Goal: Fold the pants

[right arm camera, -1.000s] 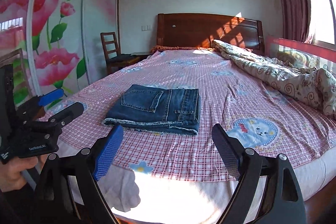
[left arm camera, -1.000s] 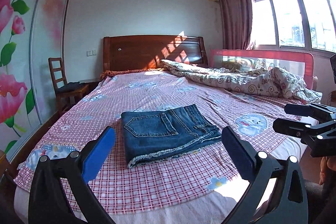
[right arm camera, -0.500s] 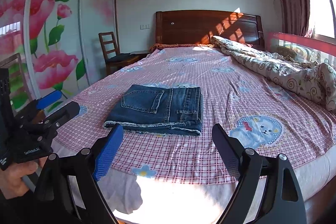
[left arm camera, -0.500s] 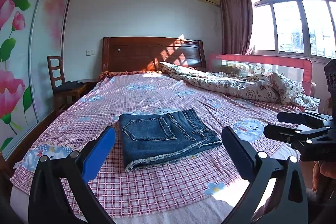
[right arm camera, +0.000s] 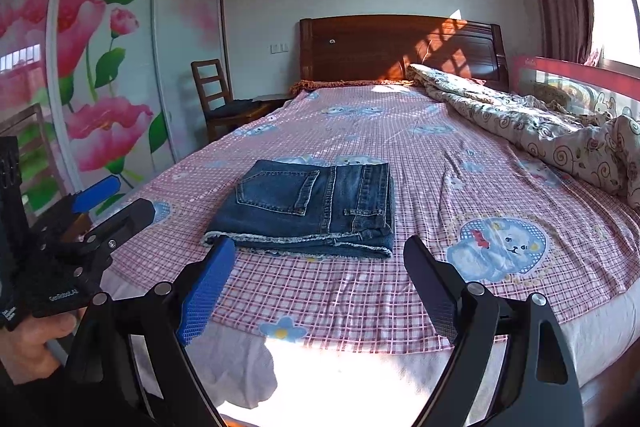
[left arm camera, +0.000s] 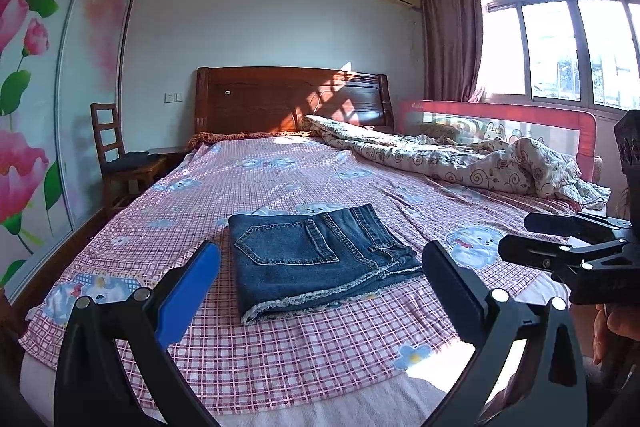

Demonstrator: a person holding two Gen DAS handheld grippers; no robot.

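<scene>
Folded denim pants (left arm camera: 320, 255) lie flat on the bed's (left arm camera: 280, 355) pink checked sheet, back pocket up; the left tool (left arm camera: 320, 279) hovers before them, jaws wide, empty; the right tool (left arm camera: 552, 239) sits at right, well apart.

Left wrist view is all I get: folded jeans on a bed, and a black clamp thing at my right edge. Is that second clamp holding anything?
Observer: No. Its own view shows the right gripper wide open, with nothing between its pads. The jeans lie beyond it on the bed.
Operator: And what holds my clamp?
Observer: A person's hand, wrapped round the handle of the left gripper, low at that view's left edge.
Operator: Is the jeans' right side tidy?
Observer: Yes. From there the folded layers stack flush along that edge.
</scene>
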